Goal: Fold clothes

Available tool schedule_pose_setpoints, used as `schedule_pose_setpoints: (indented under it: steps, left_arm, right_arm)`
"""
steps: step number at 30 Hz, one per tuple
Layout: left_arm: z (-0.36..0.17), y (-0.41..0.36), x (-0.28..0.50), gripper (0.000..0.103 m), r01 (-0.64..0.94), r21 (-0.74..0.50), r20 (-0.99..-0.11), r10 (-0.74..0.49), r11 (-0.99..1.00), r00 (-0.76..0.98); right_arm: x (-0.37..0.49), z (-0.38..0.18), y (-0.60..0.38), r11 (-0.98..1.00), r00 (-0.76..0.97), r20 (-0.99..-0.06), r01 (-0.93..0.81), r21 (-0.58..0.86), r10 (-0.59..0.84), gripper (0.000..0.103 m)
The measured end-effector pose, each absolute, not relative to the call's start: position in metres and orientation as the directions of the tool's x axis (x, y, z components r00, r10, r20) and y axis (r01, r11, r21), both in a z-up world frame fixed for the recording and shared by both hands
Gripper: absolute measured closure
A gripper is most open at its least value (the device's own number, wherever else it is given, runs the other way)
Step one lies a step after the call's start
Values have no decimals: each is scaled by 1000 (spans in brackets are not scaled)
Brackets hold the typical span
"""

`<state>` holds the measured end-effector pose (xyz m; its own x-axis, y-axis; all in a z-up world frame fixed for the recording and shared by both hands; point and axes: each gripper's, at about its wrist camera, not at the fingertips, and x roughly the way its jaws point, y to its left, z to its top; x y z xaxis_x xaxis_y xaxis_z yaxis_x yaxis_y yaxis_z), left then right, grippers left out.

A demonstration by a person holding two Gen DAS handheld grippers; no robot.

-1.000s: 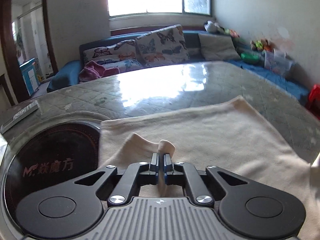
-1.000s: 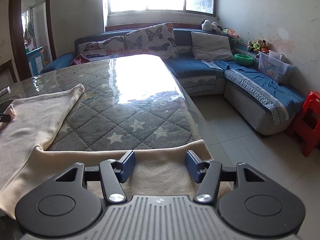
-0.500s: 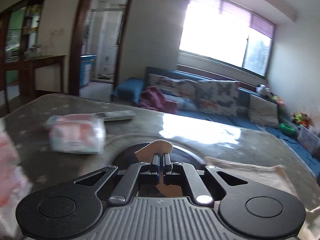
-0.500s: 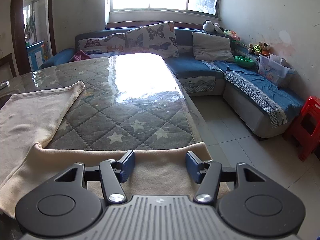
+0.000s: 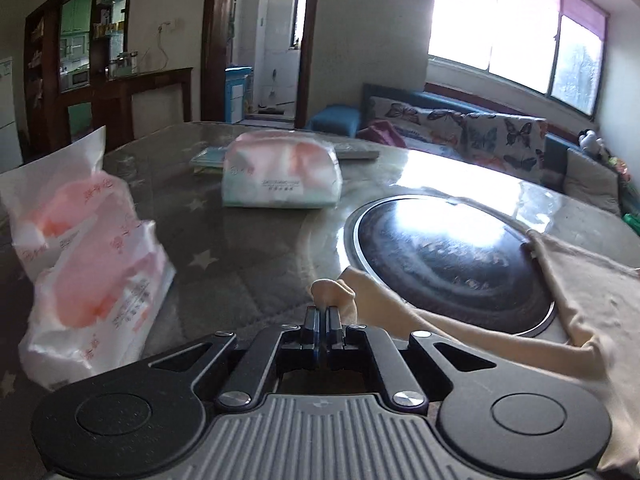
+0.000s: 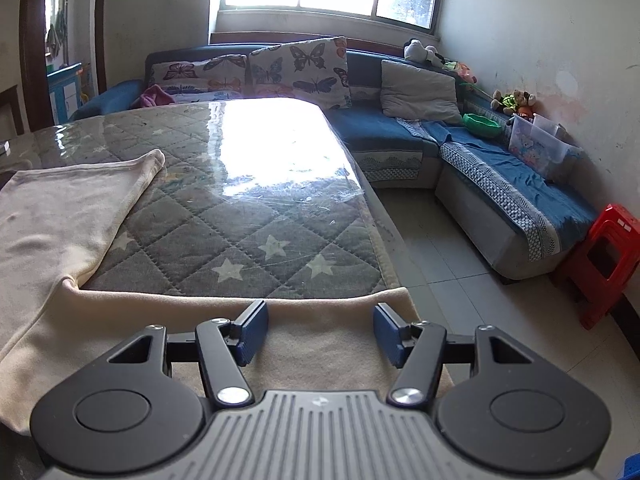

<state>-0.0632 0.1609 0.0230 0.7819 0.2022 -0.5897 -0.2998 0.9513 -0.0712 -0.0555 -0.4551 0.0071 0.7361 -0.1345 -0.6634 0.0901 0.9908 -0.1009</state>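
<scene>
A cream garment (image 6: 52, 232) lies spread over the quilted, glass-topped table (image 6: 240, 240), one strip running along the near edge. In the left wrist view my left gripper (image 5: 322, 312) is shut on a corner of the cream garment (image 5: 592, 292), drawn out into a strip across the rim of a black round hotplate (image 5: 448, 256). My right gripper (image 6: 320, 328) hovers over the near strip by the table's right corner. Its jaws are opening and its blue pads (image 6: 252, 332) pinch nothing.
Two plastic packs of pink tissues, one (image 5: 92, 280) at the left and one (image 5: 280, 176) further back, sit on the table. A blue corner sofa (image 6: 400, 140) with cushions runs behind and right. A red stool (image 6: 600, 264) stands on the tiled floor.
My left gripper has swung to the left with the garment corner in it, from over the spread cloth to beside the hotplate and tissue packs. The right gripper's jaws stand slightly wider.
</scene>
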Motion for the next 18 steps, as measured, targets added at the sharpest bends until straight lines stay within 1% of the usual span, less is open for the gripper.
schedule_pose_setpoints:
  steps: [4, 8, 11, 13, 15, 18]
  left_arm:
    - [18, 166, -69, 99, -314, -70, -613, 207, 947, 762]
    - [21, 170, -69, 93, -353, -66, -615, 240, 933, 751]
    - [31, 165, -71, 92, -387, -37, -585, 294, 921, 756]
    - [38, 157, -72, 92, -354, -52, -556, 268, 934, 787]
    - [40, 147, -68, 92, -301, -78, -561, 208, 950, 801]
    - [33, 124, -57, 92, -207, -79, -577, 125, 975, 807]
  right_arm:
    - [-54, 7, -455, 991, 734, -665, 92, -101, -136, 41]
    - [-55, 6, -458, 991, 736, -664, 91, -94, -130, 39]
    - [-55, 6, -459, 992, 738, -663, 90, -89, -127, 38]
    - [-56, 5, -460, 992, 740, -661, 91, -85, -124, 38]
    - [-56, 5, -461, 992, 742, -659, 93, -81, -123, 37]
    - [-57, 4, -462, 992, 744, -656, 98, -74, -122, 36]
